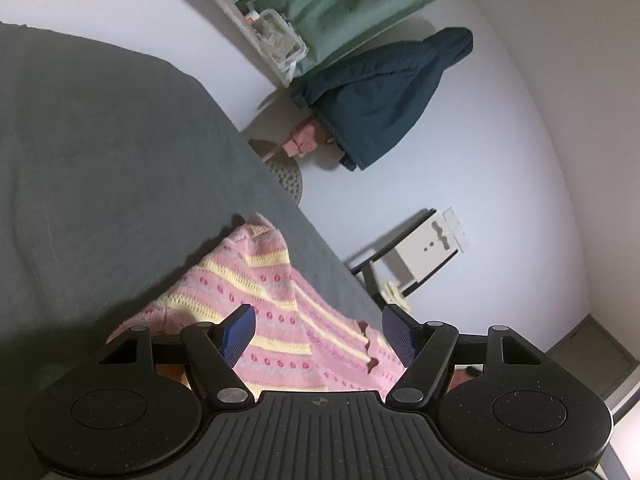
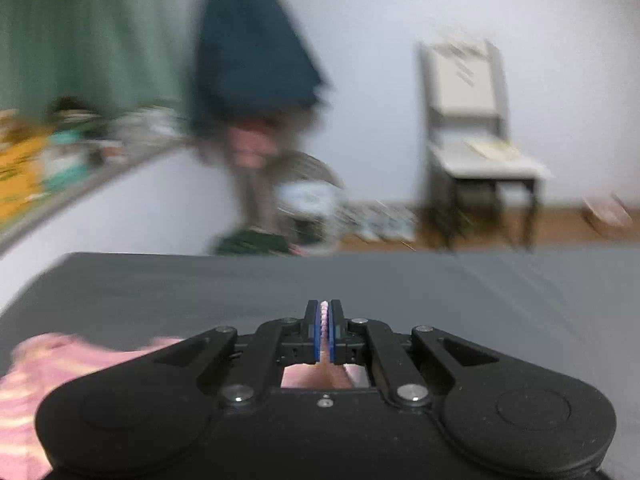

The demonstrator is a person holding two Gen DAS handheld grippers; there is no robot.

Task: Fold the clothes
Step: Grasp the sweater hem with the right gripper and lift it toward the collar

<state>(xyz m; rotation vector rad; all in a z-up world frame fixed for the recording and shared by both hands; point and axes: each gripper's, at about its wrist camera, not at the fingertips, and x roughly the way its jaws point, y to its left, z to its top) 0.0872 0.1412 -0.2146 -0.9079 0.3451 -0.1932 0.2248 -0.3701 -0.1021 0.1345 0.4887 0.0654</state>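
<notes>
Left wrist view: the left gripper [image 1: 318, 334] holds its two black fingers spread wide, the blue ribbed pads [image 1: 239, 332] well apart and pinching nothing; beneath and between them lies the pink knitted garment with pale yellow stripes and rows of darker pink dots [image 1: 256, 300], spread on the dark grey cloth-covered surface [image 1: 100, 160]; the knit runs from under the gripper's body away to a point near the surface's edge, its small scalloped hem showing close to the right-hand pad; the pads hang above the fabric and whether either brushes it cannot be told; beyond the edge, a white wall, a dark blue hanging garment [image 1: 384, 96], a green curtain [image 1: 360, 4] and a white chair with black legs [image 1: 416, 256], all tilted by the roll of the camera.

Right wrist view: the picture is blurred across its background; the right gripper [image 2: 325, 330] has its fingers pressed together, the blue pads nipping a thin strip of the pink knit, which shows as a narrow pink line between them and again as a pink fold in the opening just behind the fingers; more of the same garment [image 2: 60, 364] lies in a soft heap at the lower left, on the grey surface [image 2: 480, 292] beside the gripper's left shoulder; the surface ahead of the fingertips is bare grey; past its far edge stand the blue garment [image 2: 256, 48], the green curtain [image 2: 80, 32] and the white chair [image 2: 468, 120] on a wooden floor [image 2: 560, 228].
</notes>
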